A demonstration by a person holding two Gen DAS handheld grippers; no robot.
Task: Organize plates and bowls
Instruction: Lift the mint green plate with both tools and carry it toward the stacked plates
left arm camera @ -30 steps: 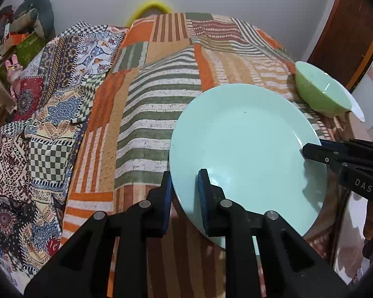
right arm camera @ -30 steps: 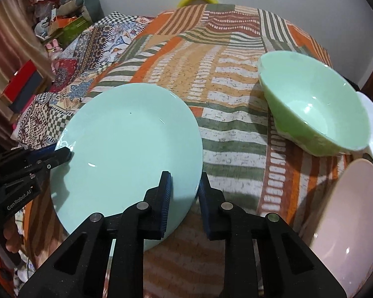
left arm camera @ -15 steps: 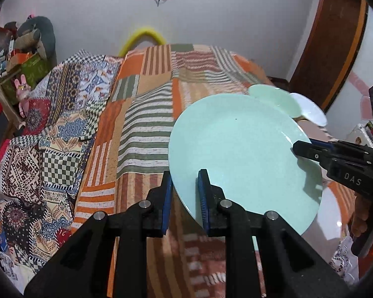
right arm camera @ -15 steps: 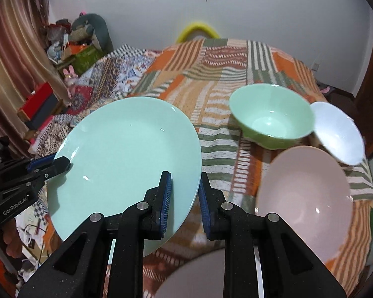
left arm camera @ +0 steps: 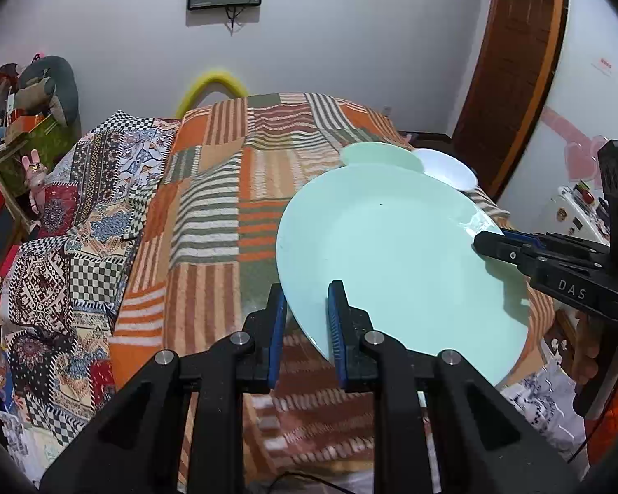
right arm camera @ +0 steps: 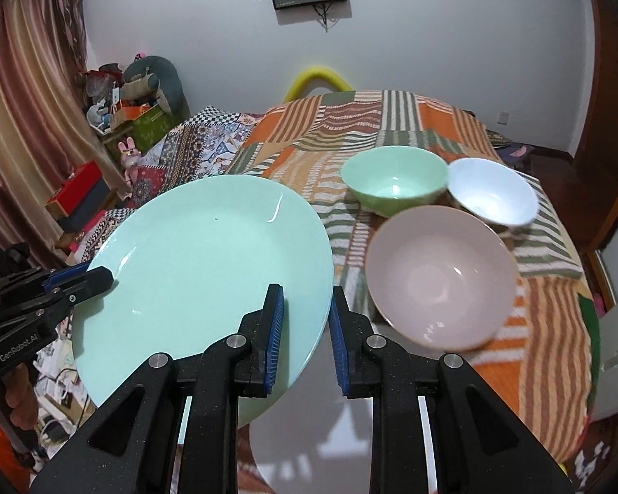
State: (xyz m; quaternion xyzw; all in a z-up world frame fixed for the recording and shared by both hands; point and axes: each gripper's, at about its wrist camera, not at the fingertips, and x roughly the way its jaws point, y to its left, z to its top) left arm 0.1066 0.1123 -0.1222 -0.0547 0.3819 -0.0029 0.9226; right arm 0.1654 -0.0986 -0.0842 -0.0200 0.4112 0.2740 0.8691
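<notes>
A large mint-green plate (left arm camera: 395,247) (right arm camera: 210,271) is held in the air above the striped bed cover, gripped from both sides. My left gripper (left arm camera: 305,321) is shut on its left rim. My right gripper (right arm camera: 305,329) is shut on its right rim; it also shows in the left wrist view (left arm camera: 490,243). On the bed stand a green bowl (right arm camera: 393,179), a white bowl (right arm camera: 492,195) and a pink bowl (right arm camera: 441,280). A white plate (right arm camera: 300,432) lies below the right gripper.
The bed has an orange, green and white striped cover (left arm camera: 235,214) and a patchwork quilt (left arm camera: 82,222) at the left. Boxes and soft toys (right arm camera: 136,94) pile up at the far left. A wooden door frame (left arm camera: 511,74) stands at the right.
Both grippers have lifted the mint plate up and back from the bed. More of the room, the bowls and the white plate below have come into view.
</notes>
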